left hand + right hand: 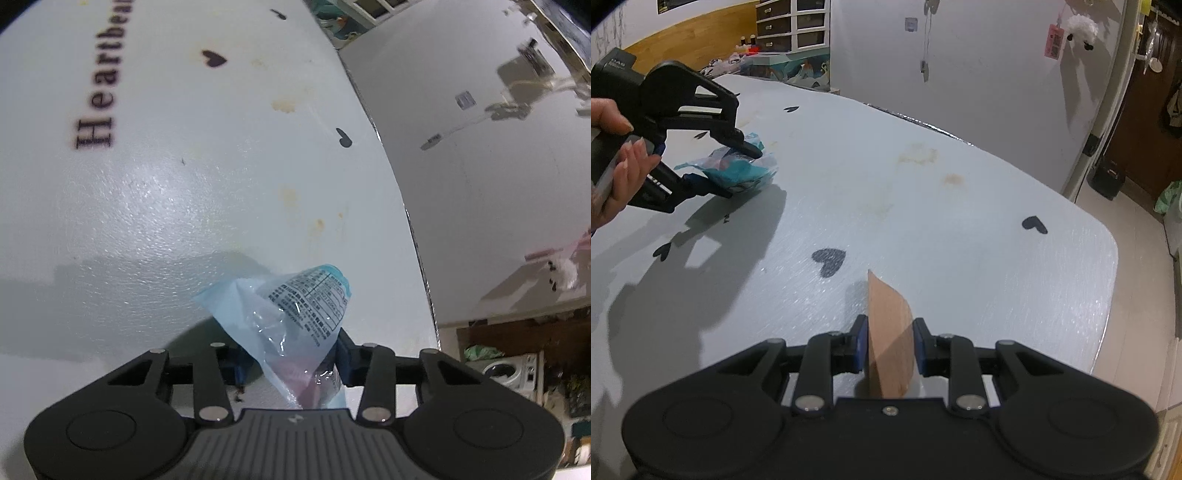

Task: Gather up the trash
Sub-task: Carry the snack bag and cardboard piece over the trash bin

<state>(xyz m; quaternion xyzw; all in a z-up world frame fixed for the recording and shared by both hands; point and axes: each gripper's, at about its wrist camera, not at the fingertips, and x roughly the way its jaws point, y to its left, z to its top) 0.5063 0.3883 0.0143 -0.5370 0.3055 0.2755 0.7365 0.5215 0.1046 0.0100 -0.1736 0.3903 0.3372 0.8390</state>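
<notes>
A crumpled clear and light-blue plastic wrapper (295, 314) with printed text sits between the fingers of my left gripper (291, 360), which is shut on it just over the white table (166, 203). The right wrist view shows the same left gripper (738, 171) at the far left, clamped on the wrapper (755, 177) and held by a person's hand (617, 177). My right gripper (890, 343) is shut on a curved piece of brown paper (886, 306) that stands upright between its blue pads, low over the table (960, 258).
The tabletop carries black hearts (829, 260), "Heartbeat" lettering (99, 110) and brownish stains (919, 155). Its rounded edge (1108, 280) drops to the tiled floor on the right. A white wall (979, 92) runs along the far side; drawers (792, 26) stand behind.
</notes>
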